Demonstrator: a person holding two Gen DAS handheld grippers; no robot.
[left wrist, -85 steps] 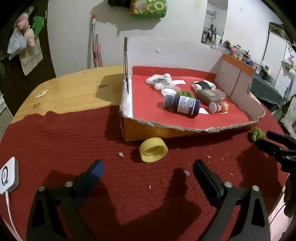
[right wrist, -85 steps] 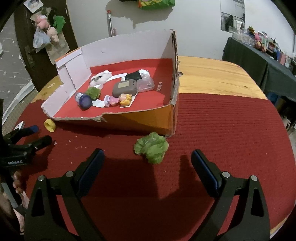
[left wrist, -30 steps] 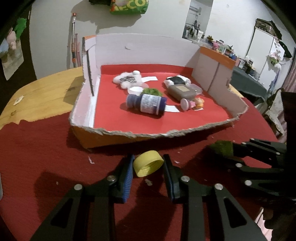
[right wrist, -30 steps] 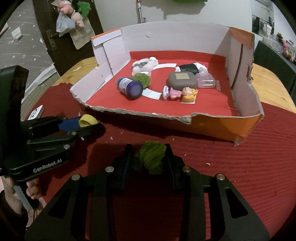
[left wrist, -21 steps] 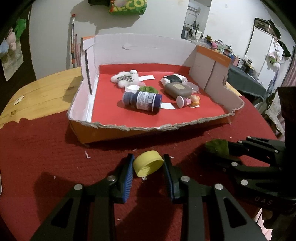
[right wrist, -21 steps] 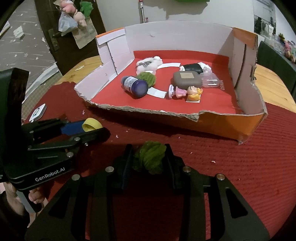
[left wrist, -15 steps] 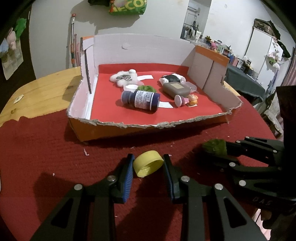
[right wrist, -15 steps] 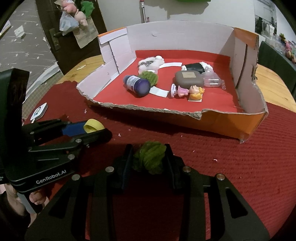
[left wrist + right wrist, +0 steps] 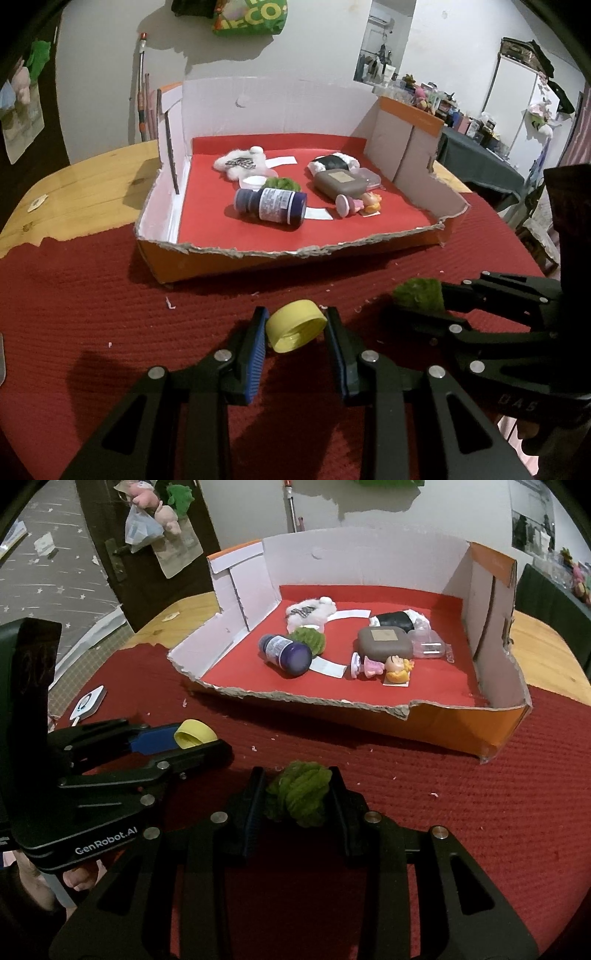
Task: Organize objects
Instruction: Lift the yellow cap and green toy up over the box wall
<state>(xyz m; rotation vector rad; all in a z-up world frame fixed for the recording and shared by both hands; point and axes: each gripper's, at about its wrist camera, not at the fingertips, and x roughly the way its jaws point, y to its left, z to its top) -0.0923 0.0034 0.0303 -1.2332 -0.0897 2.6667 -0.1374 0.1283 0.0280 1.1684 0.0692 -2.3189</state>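
Red woven cloth point(image 9: 92, 302) covers the near part of the round wooden bench point(image 9: 85, 177), and both claws hang over it in front of a torn cardboard box point(image 9: 236, 258).

On the left, the left claw point(image 9: 296, 325) is clamped on a yellow bottle cap point(image 9: 295, 328), its blue-lined pads pressing the cap's sides; the cap tilts with its open side toward the camera and sits just short of the box's ragged front edge. In the right wrist view, a white device point(image 9: 88, 700) lies on the cloth beyond that claw.

Just to its right, the right claw point(image 9: 297, 794) is closed on a green fuzzy ball point(image 9: 297, 795), likewise short of the box front.

Inside the box, on its red lining, from left to right: a white plush toy point(image 9: 240, 166), a white cap point(image 9: 254, 181) just in front of it, a dark blue bottle point(image 9: 271, 208) lying on its side with a second green ball point(image 9: 282, 183) just behind it, a brown case point(image 9: 341, 181) with a black and white item point(image 9: 334, 162) behind it, a small clear box point(image 9: 428, 644) touching the case, and a small doll figure point(image 9: 360, 202) lying in front of the case.
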